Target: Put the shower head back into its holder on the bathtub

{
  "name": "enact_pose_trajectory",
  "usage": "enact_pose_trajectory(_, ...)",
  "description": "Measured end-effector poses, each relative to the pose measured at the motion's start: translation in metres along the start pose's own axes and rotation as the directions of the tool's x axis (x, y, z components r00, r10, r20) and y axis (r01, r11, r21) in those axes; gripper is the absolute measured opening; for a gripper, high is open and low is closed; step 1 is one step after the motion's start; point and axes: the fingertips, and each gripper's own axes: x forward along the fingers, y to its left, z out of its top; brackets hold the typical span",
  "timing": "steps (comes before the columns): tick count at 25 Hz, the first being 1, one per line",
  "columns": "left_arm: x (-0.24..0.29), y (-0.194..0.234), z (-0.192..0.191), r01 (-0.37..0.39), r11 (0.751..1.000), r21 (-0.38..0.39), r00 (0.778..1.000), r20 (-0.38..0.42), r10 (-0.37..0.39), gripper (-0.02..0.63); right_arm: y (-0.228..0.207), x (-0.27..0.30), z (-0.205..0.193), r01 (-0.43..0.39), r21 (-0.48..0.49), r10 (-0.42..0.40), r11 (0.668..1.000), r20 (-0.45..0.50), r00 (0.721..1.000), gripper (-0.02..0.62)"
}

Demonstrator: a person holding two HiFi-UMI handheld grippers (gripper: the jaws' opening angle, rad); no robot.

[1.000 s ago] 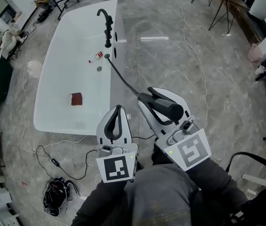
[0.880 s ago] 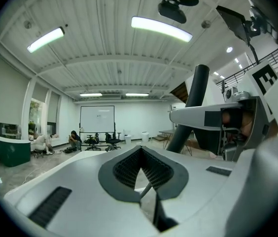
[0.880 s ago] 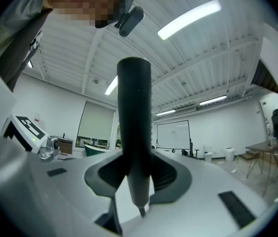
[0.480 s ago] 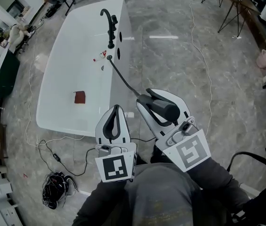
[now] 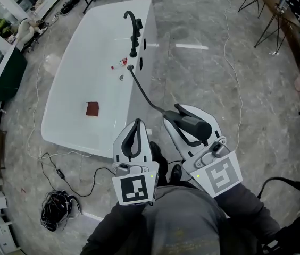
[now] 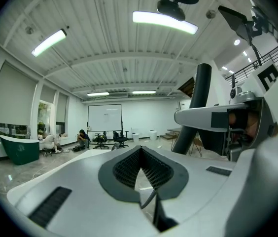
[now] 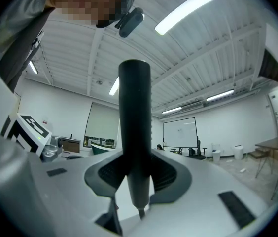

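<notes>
A black shower head point(image 5: 191, 123) lies across my right gripper point(image 5: 184, 122), which is shut on it; in the right gripper view the shower head point(image 7: 135, 127) stands as a dark rod between the jaws. Its black hose point(image 5: 144, 93) runs back to the deck of the white bathtub point(image 5: 86, 73), beside the black tap point(image 5: 133, 30). The holder cannot be made out. My left gripper point(image 5: 134, 136) is shut with nothing in it, held low in front of the person, short of the tub's near corner. In the left gripper view the left gripper point(image 6: 141, 169) shows its pads closed together.
In the tub lie a dark red cloth point(image 5: 92, 108) and a small bottle point(image 5: 119, 64). A cable point(image 5: 59, 170) and a black bundle point(image 5: 57, 210) lie on the marble floor at left. A green tub point(image 5: 1, 78) stands far left; tripod legs point(image 5: 269, 33) at the upper right.
The view has shifted so the bathtub sits further right and closer to the grippers. Both grippers keep their pose, the right still holding the shower head.
</notes>
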Motion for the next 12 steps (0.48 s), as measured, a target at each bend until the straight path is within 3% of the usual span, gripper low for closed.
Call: enact_pose_trajectory(12, 0.05, 0.037, -0.008, -0.03, 0.999, -0.036, 1.0, -0.002, 0.03, 0.002, -0.013, 0.05, -0.008, -0.036, -0.015, 0.035, 0.999, -0.024, 0.999, 0.127)
